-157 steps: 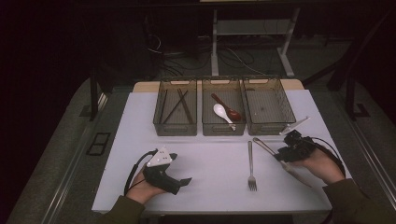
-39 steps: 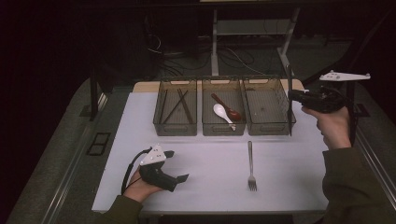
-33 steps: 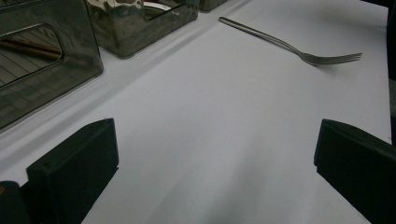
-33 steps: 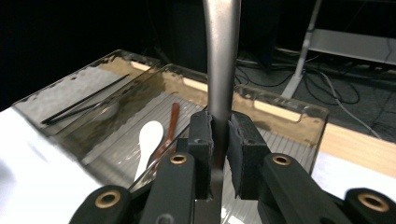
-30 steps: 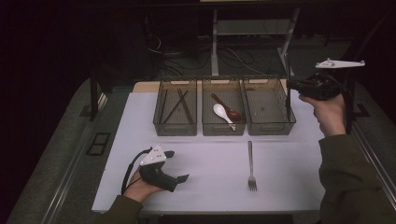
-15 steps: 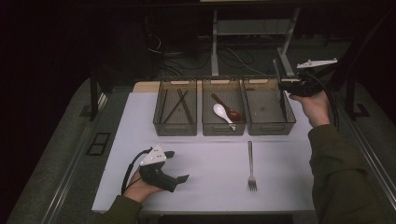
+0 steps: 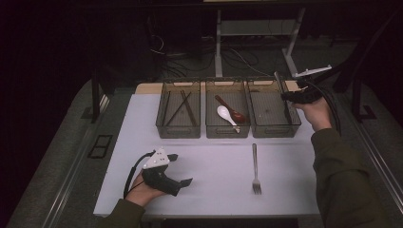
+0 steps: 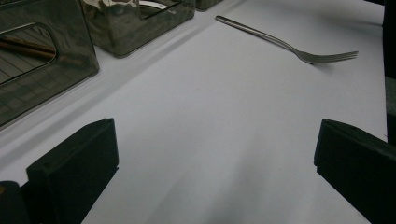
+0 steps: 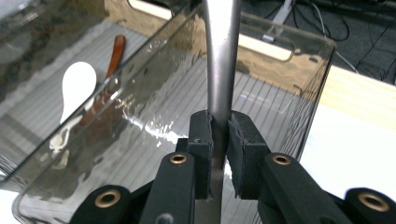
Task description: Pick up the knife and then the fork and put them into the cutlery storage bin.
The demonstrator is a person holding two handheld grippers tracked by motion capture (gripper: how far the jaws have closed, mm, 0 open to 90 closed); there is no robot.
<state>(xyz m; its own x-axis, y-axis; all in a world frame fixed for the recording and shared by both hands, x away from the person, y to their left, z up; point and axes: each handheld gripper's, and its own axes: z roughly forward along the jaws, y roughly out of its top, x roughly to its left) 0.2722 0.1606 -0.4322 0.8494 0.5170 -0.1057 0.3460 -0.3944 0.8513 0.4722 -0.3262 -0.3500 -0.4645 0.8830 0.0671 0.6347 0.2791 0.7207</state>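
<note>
Your right gripper [image 9: 219,135] pinches a metal utensil handle [image 9: 220,60] over the right-hand bin [image 7: 273,107].
Lower left, your left gripper [image 8: 215,163] rests spread on the table [image 7: 214,161].

A white table top [image 7: 142,118] stands in a dim room, with a strip of bare wood [image 7: 147,88] at its far edge. Beyond it, cables [image 7: 190,52] tangle on a dark grey floor [image 7: 57,156] around 2 pale metal legs [image 7: 218,38].
</note>
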